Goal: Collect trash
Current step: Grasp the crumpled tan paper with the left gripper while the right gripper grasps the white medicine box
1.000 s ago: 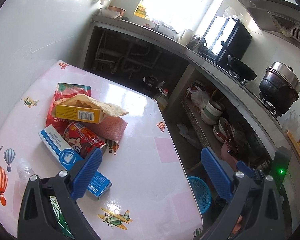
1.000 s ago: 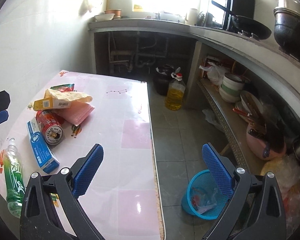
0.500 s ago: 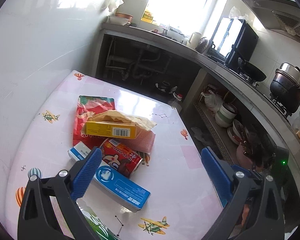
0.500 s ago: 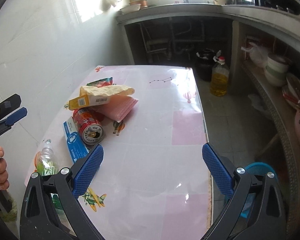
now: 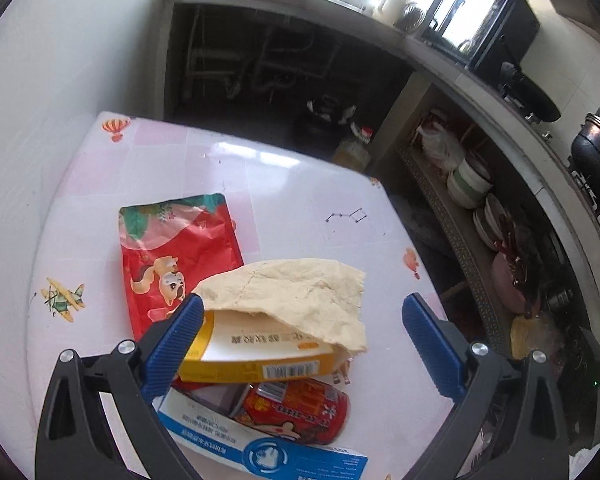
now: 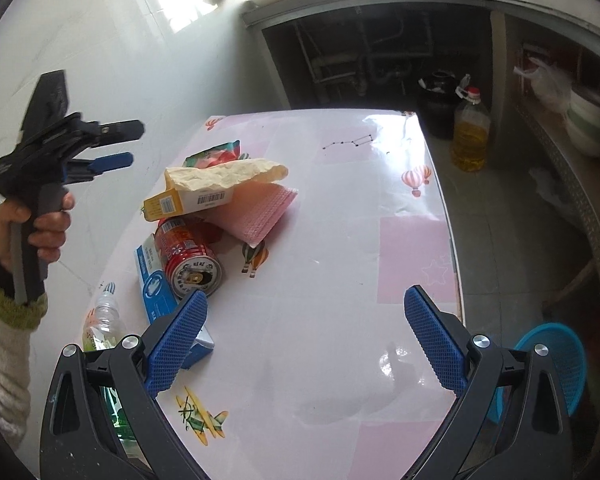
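Your left tongs (image 5: 300, 340) stand wide apart, holding nothing, over the heap of trash on the table (image 5: 284, 200); between their fingers lies the yellow box (image 5: 256, 354) with the crumpled paper (image 5: 296, 300) draped on it; the red can (image 5: 296, 408) and the blue-and-white box (image 5: 260, 446) sit just below, the red pouch (image 5: 172, 252) beyond to the left. Your right tongs (image 6: 306, 338) are also spread apart and empty, above the bare near part of the table; the heap lies ahead to their left, a pink cloth (image 6: 260, 212) under the yellow box, a plastic bottle (image 6: 102, 320) by the near left edge; the blue basket (image 6: 556, 360) stands on the floor to the right.
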Demonstrator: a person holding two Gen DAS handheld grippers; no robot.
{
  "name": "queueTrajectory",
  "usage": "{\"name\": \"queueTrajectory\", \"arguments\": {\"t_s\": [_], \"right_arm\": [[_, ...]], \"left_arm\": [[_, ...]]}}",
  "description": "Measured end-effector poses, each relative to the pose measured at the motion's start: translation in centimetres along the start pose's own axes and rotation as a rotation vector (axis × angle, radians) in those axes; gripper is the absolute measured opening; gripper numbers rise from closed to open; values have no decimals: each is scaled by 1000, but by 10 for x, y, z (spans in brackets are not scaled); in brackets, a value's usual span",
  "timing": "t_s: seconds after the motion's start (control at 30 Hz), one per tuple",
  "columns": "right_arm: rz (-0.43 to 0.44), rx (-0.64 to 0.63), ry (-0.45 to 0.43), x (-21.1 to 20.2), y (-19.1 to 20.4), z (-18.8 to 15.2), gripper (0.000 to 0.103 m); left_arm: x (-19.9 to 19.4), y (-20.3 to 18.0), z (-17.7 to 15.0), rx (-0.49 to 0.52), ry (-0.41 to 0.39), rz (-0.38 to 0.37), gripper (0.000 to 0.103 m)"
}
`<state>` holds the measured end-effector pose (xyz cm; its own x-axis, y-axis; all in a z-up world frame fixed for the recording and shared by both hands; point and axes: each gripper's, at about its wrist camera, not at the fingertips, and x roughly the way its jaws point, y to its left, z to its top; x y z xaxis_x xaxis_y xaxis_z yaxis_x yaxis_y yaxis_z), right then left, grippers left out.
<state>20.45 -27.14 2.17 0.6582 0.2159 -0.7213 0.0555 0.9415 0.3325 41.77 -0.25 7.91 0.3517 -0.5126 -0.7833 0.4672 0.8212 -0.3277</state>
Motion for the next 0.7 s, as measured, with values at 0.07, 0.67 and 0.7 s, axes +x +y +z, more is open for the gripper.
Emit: {"name": "queueTrajectory", "arguments": {"t_s": [0.07,0.67,0.7], "right_arm": [[2,3,9,4,-2,1,95],[5,25,24,19,-12,15,95],[5,27,23,19,-12,15,95]], "left_arm": [[29,10,11,-7,96,-6,97],[98,72,19,-64,288,55,28],[96,75,19,-67,280,58,19]]}}
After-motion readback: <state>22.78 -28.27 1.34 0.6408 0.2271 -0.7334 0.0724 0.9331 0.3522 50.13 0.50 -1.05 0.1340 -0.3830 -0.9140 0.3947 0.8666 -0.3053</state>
